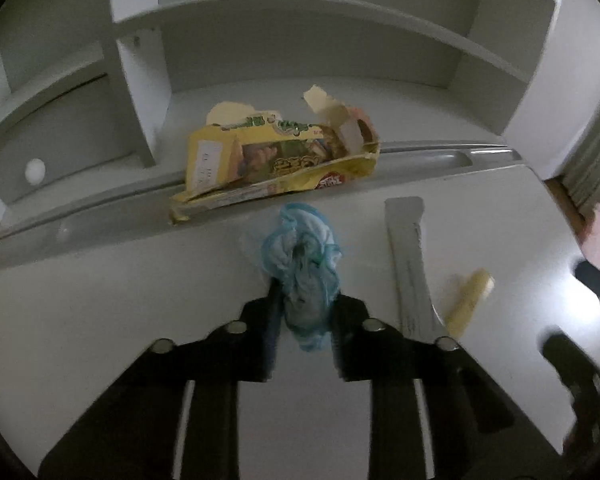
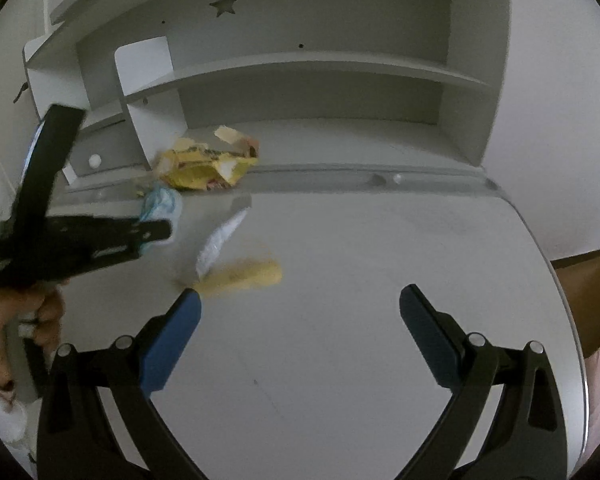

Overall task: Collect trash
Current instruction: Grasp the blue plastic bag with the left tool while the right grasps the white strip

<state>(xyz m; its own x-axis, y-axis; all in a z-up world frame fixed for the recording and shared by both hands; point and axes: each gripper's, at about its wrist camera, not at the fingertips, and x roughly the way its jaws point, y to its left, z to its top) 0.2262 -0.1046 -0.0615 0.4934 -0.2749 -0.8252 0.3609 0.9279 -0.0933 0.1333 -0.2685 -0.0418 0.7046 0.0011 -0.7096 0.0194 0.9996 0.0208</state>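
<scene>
My left gripper [image 1: 306, 298] is shut on a crumpled blue and white wad [image 1: 304, 256] that lies on the white desk [image 1: 100, 300]. Behind it sits a torn yellow snack box [image 1: 276, 160]. Right of the wad lie a long silver sachet [image 1: 410, 260] and a small yellow wrapper [image 1: 470, 300]. The right wrist view shows my right gripper [image 2: 300, 296] open above bare desk, its left fingertip close to the yellow wrapper [image 2: 244, 276]. The sachet [image 2: 220, 240], the box [image 2: 204, 170], and the wad [image 2: 162, 204] in the left gripper [image 2: 156, 232] lie beyond, to the left.
A white shelf unit [image 2: 300, 68] with a star cutout [image 2: 224, 3] rises at the back of the desk, with a knobbed drawer [image 1: 35, 171] on the left. The desk's rounded edge [image 2: 556, 280] ends on the right over a wooden floor. A hand [image 2: 4, 320] holds the left gripper.
</scene>
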